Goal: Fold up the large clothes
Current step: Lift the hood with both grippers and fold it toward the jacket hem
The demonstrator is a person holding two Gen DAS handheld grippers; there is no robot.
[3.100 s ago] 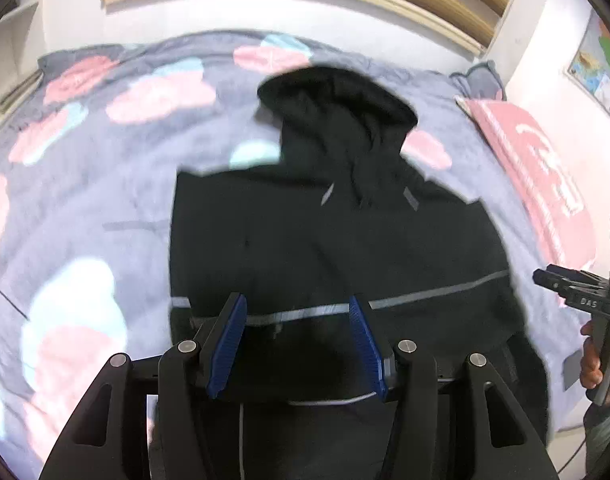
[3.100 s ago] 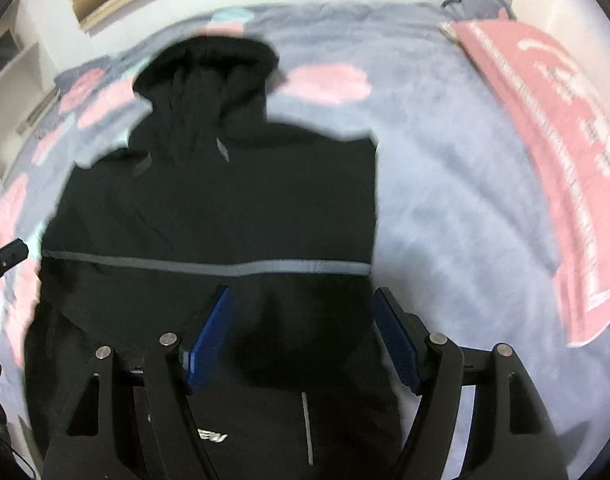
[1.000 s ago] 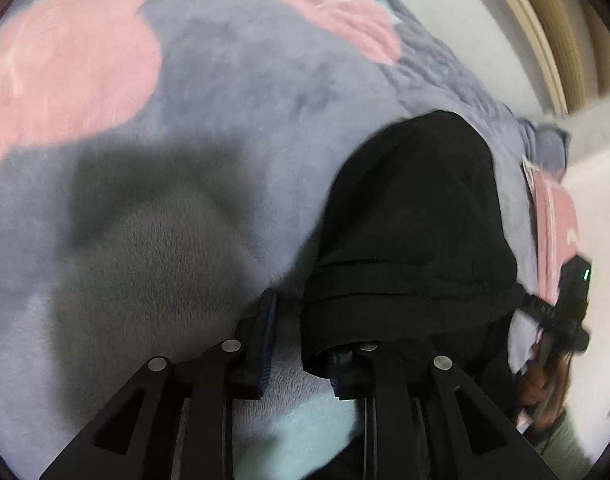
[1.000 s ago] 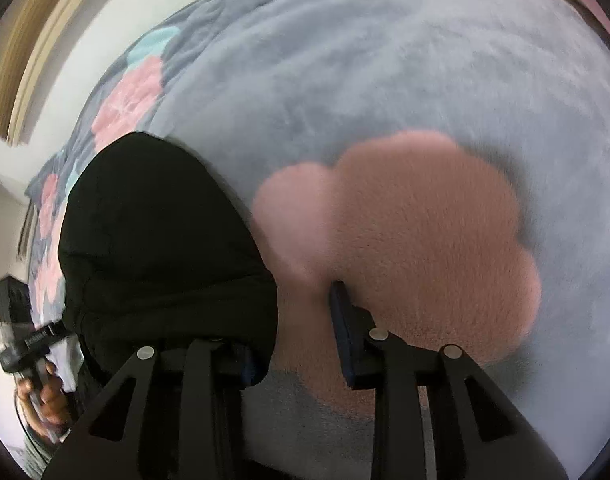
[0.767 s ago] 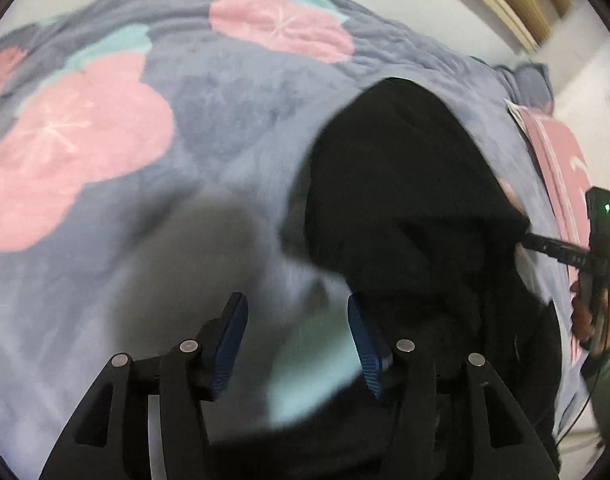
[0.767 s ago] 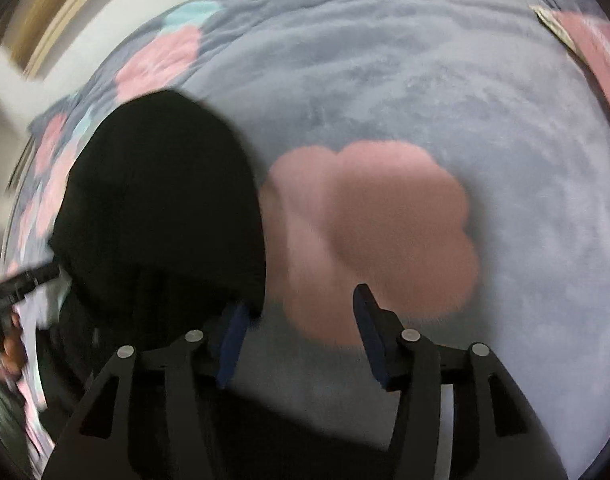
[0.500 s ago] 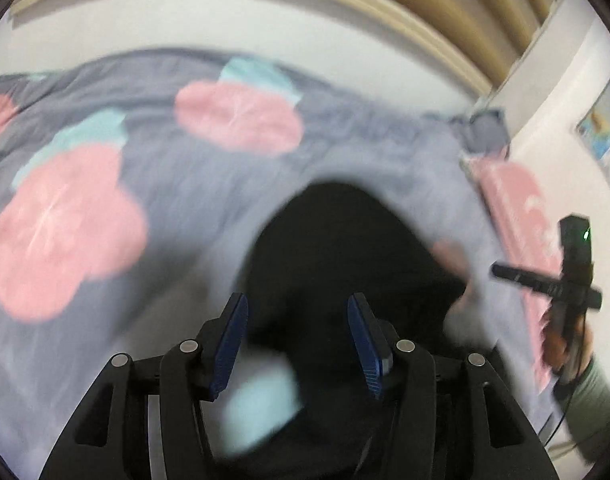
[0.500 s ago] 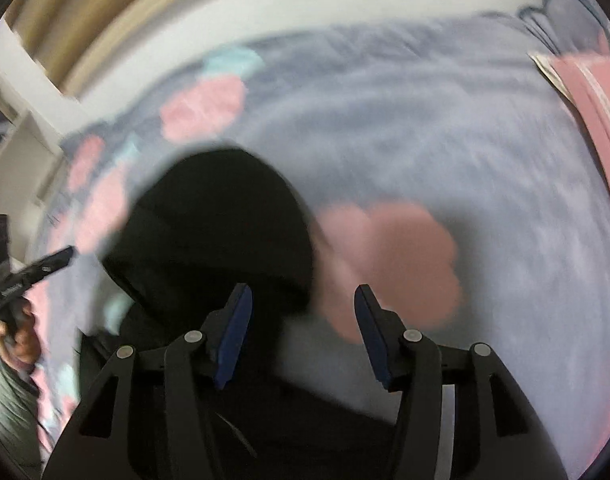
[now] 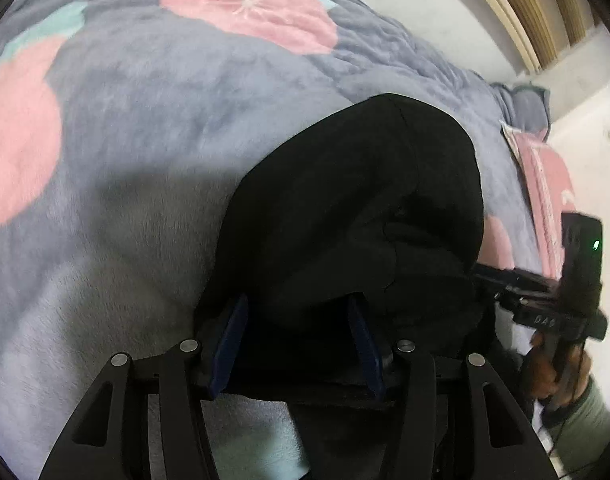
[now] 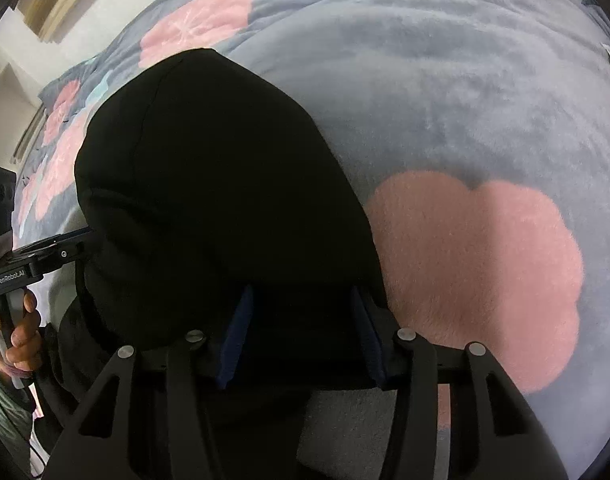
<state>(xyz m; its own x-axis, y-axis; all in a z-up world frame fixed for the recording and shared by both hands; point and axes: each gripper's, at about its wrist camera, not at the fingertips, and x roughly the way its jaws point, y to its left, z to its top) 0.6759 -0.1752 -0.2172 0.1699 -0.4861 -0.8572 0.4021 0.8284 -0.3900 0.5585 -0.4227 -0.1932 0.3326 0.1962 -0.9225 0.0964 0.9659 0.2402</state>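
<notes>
The hood of a black hoodie [image 9: 345, 208] lies on a grey blanket with pink flowers [image 9: 125, 128]. My left gripper [image 9: 297, 320] is open, its blue pads on either side of the hood's left base, with black cloth between the jaws. My right gripper [image 10: 301, 320] is open too, astride the hood's [image 10: 209, 184] right base. The rest of the hoodie is hidden below both grippers. The right gripper shows in the left wrist view [image 9: 545, 300]; the left gripper shows in the right wrist view [image 10: 33, 260].
The blanket [image 10: 465, 92] covers the whole bed. A pink pillow [image 9: 545, 184] lies at the right edge. A white wall and wooden headboard slats [image 9: 517, 8] stand behind the bed.
Both grippers have come down close over the hood, one at each side of its base. The jaws stay open throughout.
</notes>
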